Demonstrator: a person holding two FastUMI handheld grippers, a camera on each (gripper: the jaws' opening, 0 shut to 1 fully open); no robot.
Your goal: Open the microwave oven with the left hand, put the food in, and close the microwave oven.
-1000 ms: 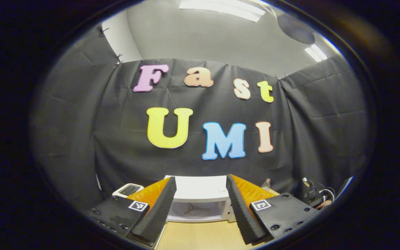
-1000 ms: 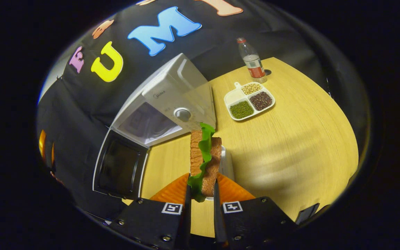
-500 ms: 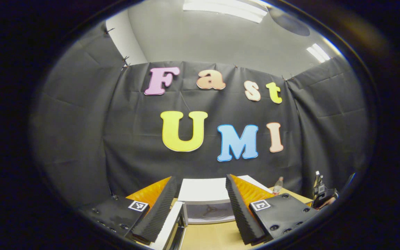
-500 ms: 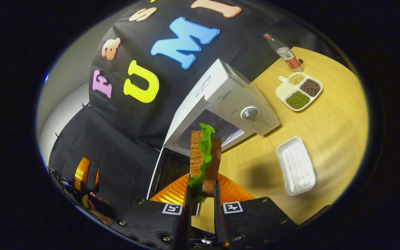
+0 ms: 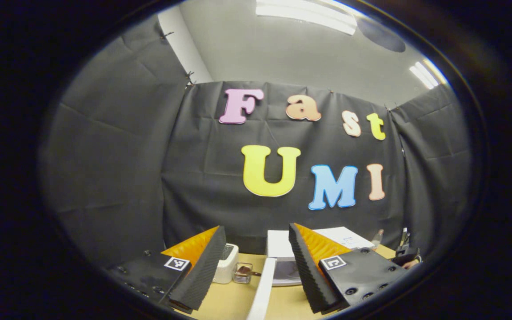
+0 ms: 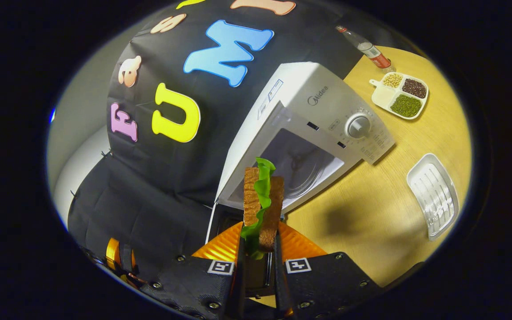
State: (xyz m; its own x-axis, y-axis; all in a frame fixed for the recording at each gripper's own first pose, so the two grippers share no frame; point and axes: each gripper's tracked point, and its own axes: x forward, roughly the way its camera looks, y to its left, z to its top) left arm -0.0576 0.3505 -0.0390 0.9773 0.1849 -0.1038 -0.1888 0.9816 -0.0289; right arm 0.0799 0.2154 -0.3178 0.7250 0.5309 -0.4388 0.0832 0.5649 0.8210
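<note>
The white microwave (image 6: pixel 314 95) stands on the wooden table (image 6: pixel 371 213) with its cavity (image 6: pixel 298 162) open. Its door (image 6: pixel 256 271) hangs out toward the lower left. My right gripper (image 6: pixel 259 231) is shut on a sandwich (image 6: pixel 262 200) of brown bread and green lettuce, held upright in front of the cavity. In the left gripper view, my left gripper (image 5: pixel 256 227) is open. The door's white edge (image 5: pixel 260 289) runs between its fingers, and the microwave body (image 5: pixel 282 262) lies just beyond. The left gripper (image 6: pixel 120 260) also appears at the lower left of the right gripper view.
An empty white tray (image 6: pixel 434 195) lies right of the microwave. Farther back are a divided dish of beans (image 6: pixel 400 95) and a bottle (image 6: pixel 367 44). Left of the microwave sit a small white appliance (image 5: pixel 227 264) and a small glass (image 5: pixel 242 272).
My right gripper has carried the sandwich off the white tray and up to the open cavity. The left gripper view has swung left, and the door edge now runs between its fingers.
</note>
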